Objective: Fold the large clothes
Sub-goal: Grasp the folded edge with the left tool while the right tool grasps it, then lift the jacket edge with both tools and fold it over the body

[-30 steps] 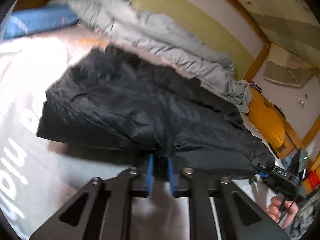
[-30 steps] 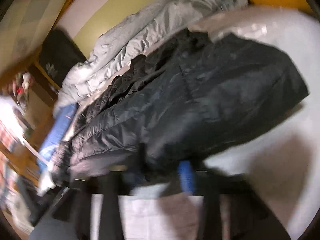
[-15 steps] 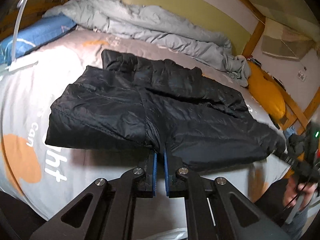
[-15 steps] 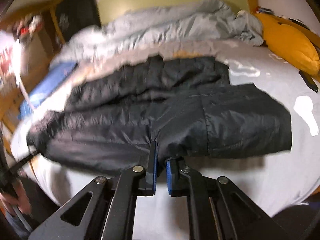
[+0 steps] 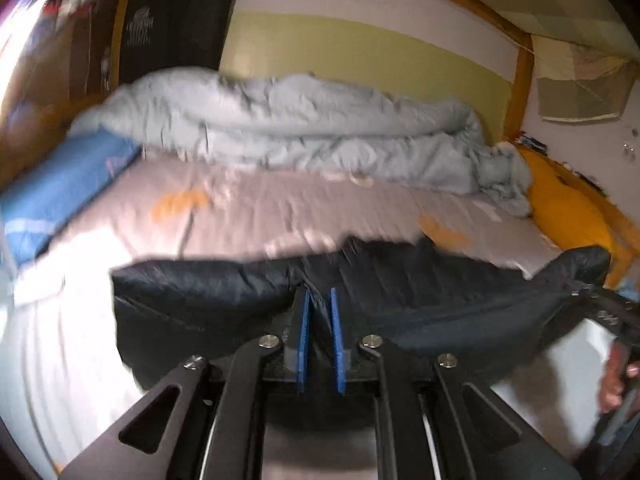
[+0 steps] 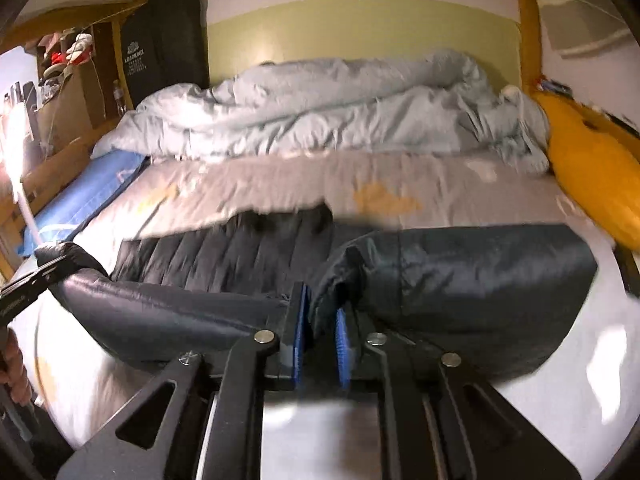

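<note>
A black puffer jacket (image 5: 208,300) lies across the near edge of the bed, partly lifted. My left gripper (image 5: 319,300) is shut on a fold of its near edge, the fabric pinched between the blue pads. In the right wrist view the same jacket (image 6: 480,280) spreads left and right, and my right gripper (image 6: 322,304) is shut on another fold of its near edge. The right gripper also shows at the far right of the left wrist view (image 5: 592,292), and the left gripper at the far left of the right wrist view (image 6: 44,270).
The bed has a grey sheet (image 6: 400,184) with orange patches. A crumpled pale grey duvet (image 6: 340,108) lies along the back wall. A blue pillow (image 6: 80,204) is at the left, a yellow pillow (image 6: 592,176) at the right. Shelves and boxes (image 6: 60,92) stand at the left.
Both grippers have pulled the jacket toward the near edge of the bed and tilted up. The jacket now looks low and foreshortened, with more bare sheet behind it. Both stay shut on it.
</note>
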